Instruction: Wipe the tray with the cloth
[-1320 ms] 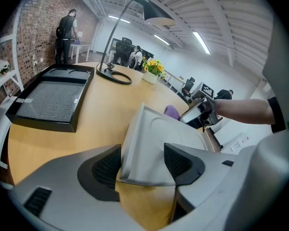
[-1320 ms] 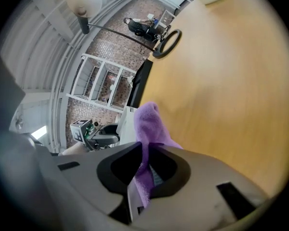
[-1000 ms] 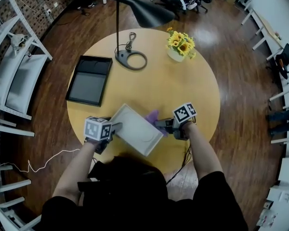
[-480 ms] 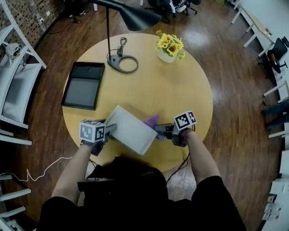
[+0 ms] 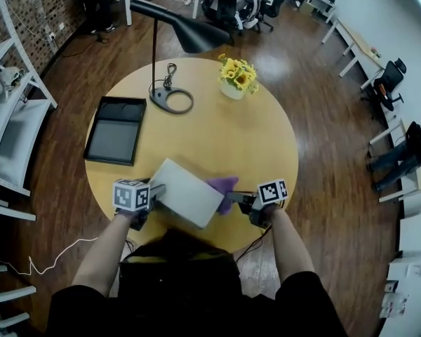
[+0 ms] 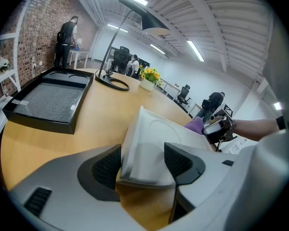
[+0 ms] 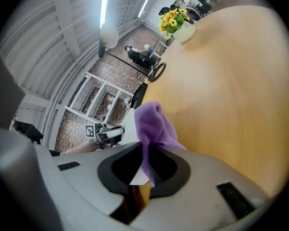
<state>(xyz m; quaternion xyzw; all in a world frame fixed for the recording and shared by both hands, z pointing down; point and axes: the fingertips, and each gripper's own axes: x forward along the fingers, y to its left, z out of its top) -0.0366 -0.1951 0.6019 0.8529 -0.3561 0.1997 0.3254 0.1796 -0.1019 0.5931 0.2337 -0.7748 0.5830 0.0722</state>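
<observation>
Your left gripper has its jaws clamped on the near edge of the white rectangular plastic tray, held tilted over the round wooden table, while your right gripper pinches the purple fabric cloth nearly closed at the tray's right edge.

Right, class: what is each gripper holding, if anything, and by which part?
Left gripper: the white tray, jaws clamped on its near edge. Right gripper: the purple cloth, pinched at its near end by jaws that have just closed further.
</observation>
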